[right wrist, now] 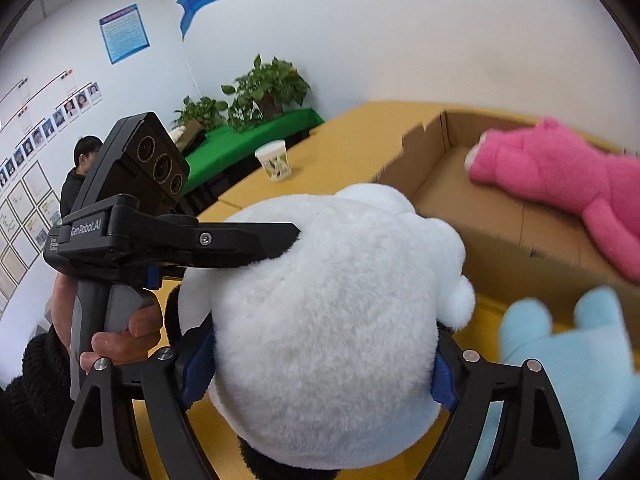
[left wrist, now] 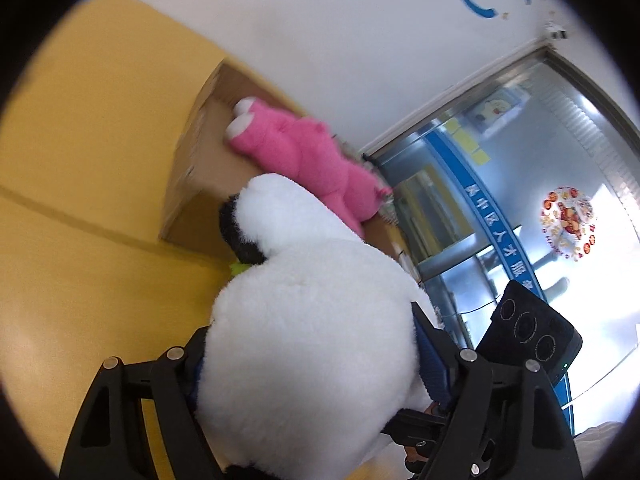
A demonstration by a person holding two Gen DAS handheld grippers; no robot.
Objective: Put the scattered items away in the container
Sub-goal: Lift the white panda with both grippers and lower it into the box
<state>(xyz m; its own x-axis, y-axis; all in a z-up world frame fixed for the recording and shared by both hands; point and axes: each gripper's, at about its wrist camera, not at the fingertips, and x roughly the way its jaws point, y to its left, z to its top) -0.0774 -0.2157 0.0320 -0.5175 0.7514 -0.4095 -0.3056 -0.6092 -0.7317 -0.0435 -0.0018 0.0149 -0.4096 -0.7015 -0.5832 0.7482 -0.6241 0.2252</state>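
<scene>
- Your left tool (left wrist: 308, 364) and right tool (right wrist: 320, 372) both clamp the white plush toy (right wrist: 332, 320), jaws partly closed.
- The toy appears lifted above the yellow table (right wrist: 360, 128).
- The cardboard box (right wrist: 460, 208), far right, contains a pink plush (right wrist: 560, 172).

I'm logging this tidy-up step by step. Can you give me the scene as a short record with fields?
held item: white plush toy, black patches
left tool: closed on its sides
right tool: closed on its sides
container: open cardboard box on yellow table
in box: pink plush
outside box: light blue plush
also on table: paper cup
</scene>
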